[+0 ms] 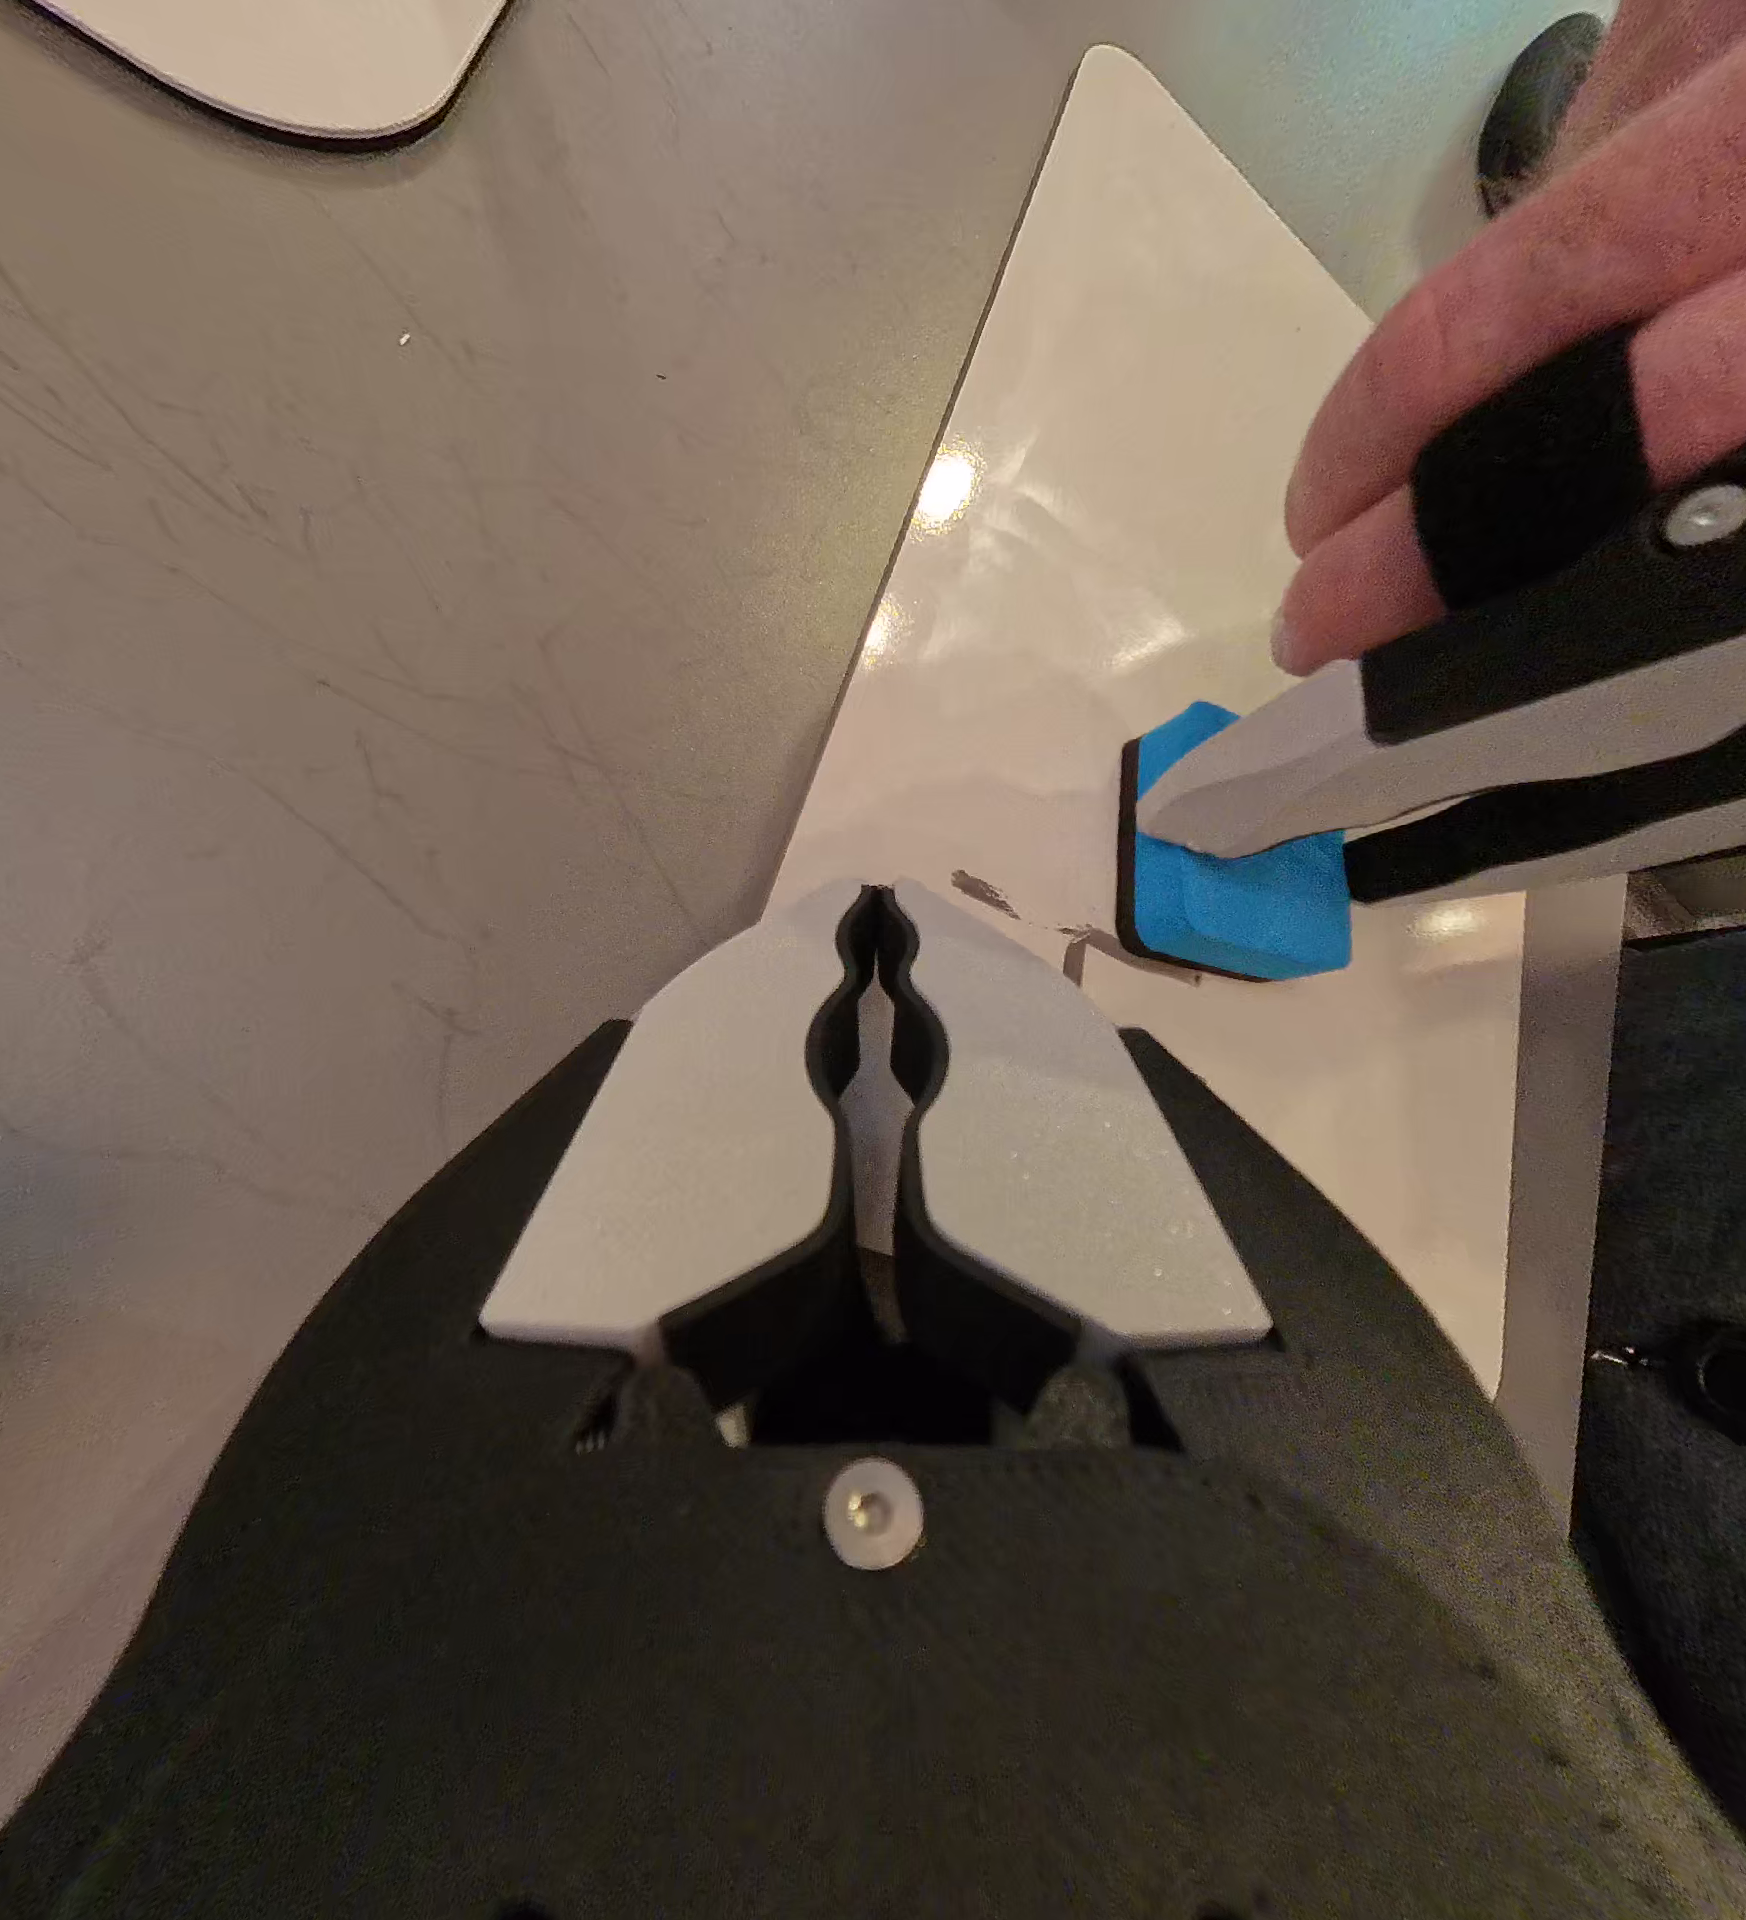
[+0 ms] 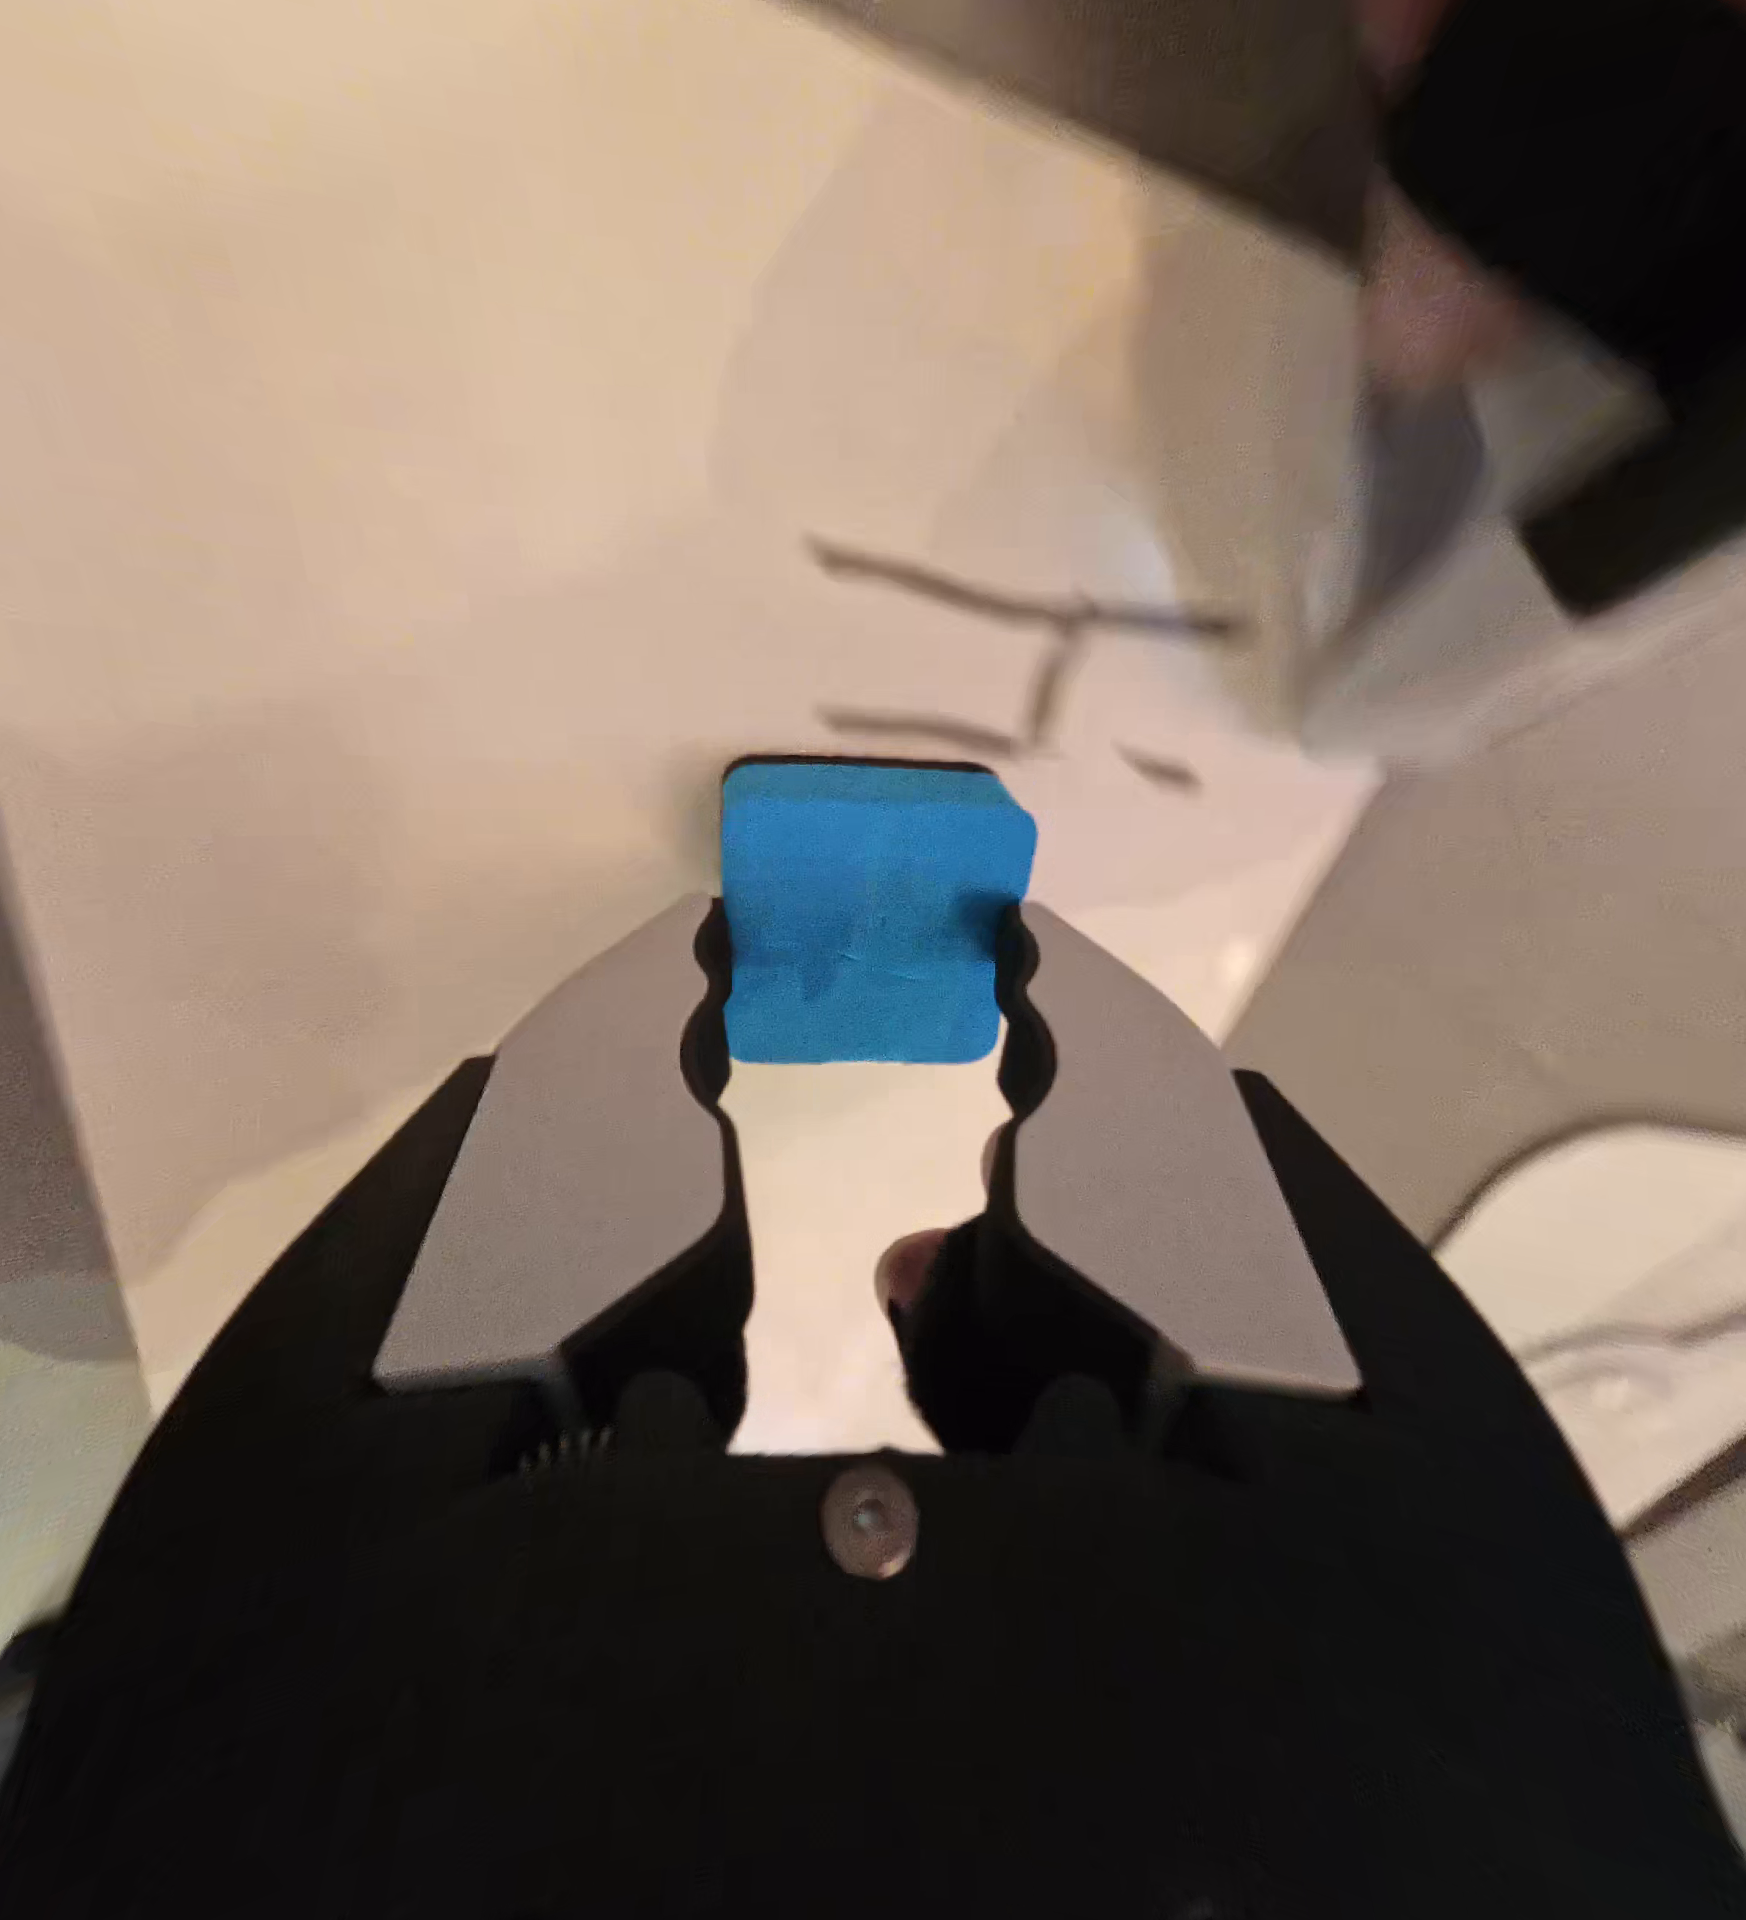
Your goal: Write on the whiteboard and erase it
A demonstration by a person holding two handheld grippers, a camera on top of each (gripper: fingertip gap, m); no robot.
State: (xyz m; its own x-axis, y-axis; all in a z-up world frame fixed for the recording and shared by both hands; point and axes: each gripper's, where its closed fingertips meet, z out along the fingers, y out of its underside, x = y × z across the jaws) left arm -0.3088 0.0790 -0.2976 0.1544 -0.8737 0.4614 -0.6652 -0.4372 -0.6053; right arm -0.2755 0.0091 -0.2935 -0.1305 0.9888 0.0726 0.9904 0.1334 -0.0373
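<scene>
— Closest to the left wrist camera, what is showing?

— Black-and-white tongs, the left gripper [image 1: 881, 889], are filling the lower half of the view. Its fingertips are meeting at the tip with nothing between them, and it is hovering over the near edge of a glossy whiteboard [image 1: 1108, 436] that is lying flat on a scratched grey table [image 1: 329, 623].

— And the eraser?

— To the right, the right gripper [image 1: 1175, 821] is reaching in, with a person's hand [image 1: 1534, 343] wrapping its handle. It is pinching a blue eraser [image 1: 1253, 914] with a dark underside, which is sitting flat against the board. Smeared dark marker strokes [image 1: 988, 894] are lying just beside the eraser's left edge.

— Now the right wrist camera?

— Nearest the lens, that same gripper [image 2: 864, 971] is clamping the blue eraser [image 2: 864, 914]; both black pads are pressing on its sides. The eraser is resting on the whiteboard [image 2: 381, 520]. Just beyond it, blurred marker strokes [image 2: 1014, 623] are showing on the board. The other gripper [image 2: 1471, 520] is appearing at the upper right, too smeared to read clearly.
</scene>
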